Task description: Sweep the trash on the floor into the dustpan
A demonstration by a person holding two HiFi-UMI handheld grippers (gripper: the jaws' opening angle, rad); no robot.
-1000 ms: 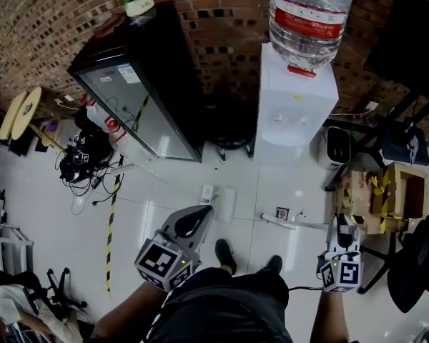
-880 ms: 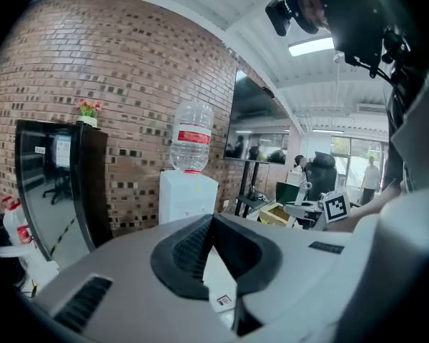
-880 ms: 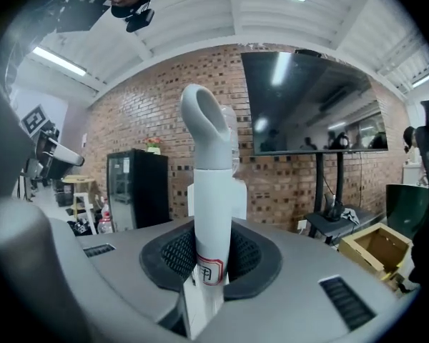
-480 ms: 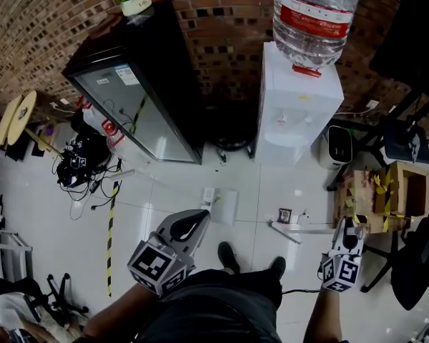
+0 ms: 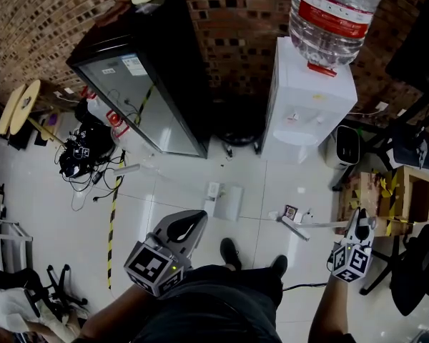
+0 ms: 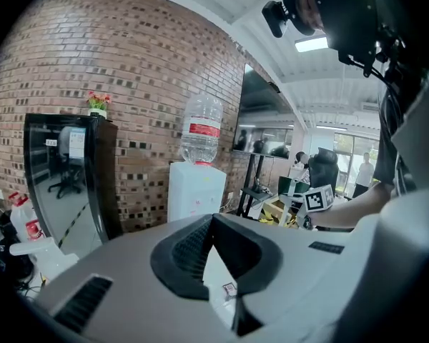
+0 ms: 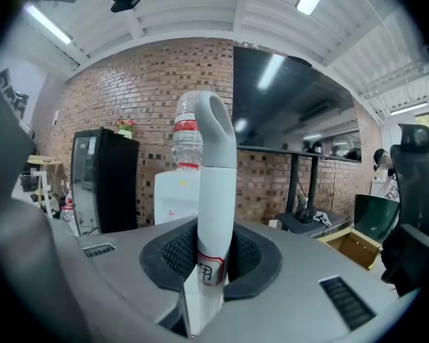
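Note:
My right gripper point(image 5: 358, 224) point(image 7: 211, 263) is shut on a white broom handle point(image 5: 322, 225) point(image 7: 216, 163), which slants down to the left and ends at the broom head point(image 5: 293, 229) on the white tiles. A small dark card of trash point(image 5: 291, 212) lies just beyond the head. My left gripper point(image 5: 193, 224) point(image 6: 216, 263) hangs above the floor in front of my shoes. A white handle with a small label point(image 6: 229, 289) shows in the narrow gap between its jaws. The white dustpan point(image 5: 229, 202) sits on the floor right past its tip.
A black glass-door fridge point(image 5: 143, 70) and a white water dispenser point(image 5: 307, 106) stand against the brick wall ahead. Tangled cables point(image 5: 82, 156) lie at the left, and black-yellow tape point(image 5: 113, 220) runs along the floor. A cardboard box point(image 5: 404, 191) and chair legs crowd the right.
The whole view has drifted slightly. My right gripper and the broom have shifted a little to the right. The left gripper keeps its place beside the dustpan.

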